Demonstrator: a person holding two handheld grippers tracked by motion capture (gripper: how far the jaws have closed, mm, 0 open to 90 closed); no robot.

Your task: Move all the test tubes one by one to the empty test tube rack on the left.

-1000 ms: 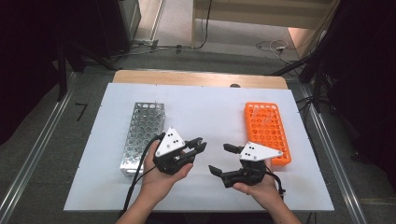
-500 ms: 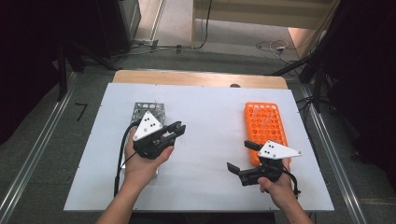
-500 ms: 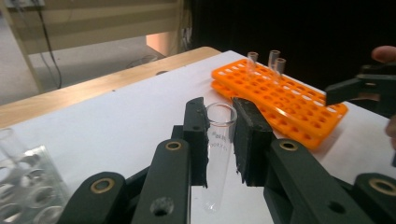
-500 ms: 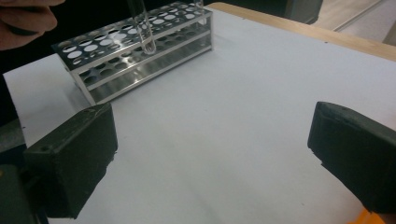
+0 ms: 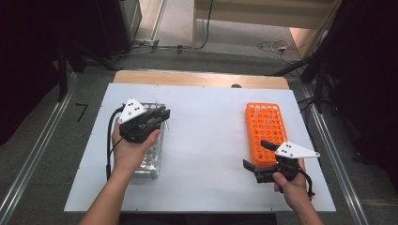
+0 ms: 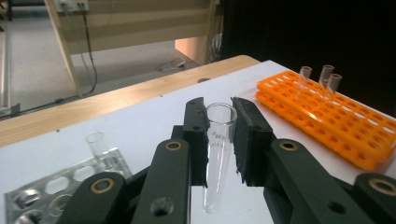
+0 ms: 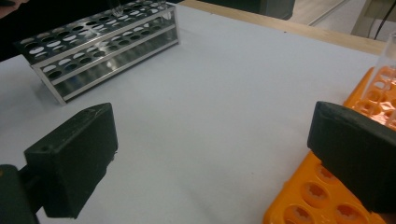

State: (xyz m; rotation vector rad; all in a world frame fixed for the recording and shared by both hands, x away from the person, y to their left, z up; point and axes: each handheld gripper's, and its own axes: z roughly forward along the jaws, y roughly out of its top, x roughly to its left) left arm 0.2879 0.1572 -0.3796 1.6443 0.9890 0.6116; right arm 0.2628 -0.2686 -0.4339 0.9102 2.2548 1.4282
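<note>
Holding 1 clear plastic test tube [image 6: 218,149] upright in its jaws above the steel perforated rack [image 5: 149,159], the left gripper [image 5: 162,114] should carry it level toward the orange plastic rack [image 5: 265,131], where the right gripper [image 5: 256,158] waits with jaws wide, empty.

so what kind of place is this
Probably a lab-style test bench: a white table holds a metal test tube rack and an orange one, and the left gripper grips a clear test tube.

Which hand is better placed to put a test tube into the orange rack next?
Left, probably. The left tongs are already shut on a clear test tube above the metal rack. The right tongs sit beside the orange rack, open and empty.
</note>
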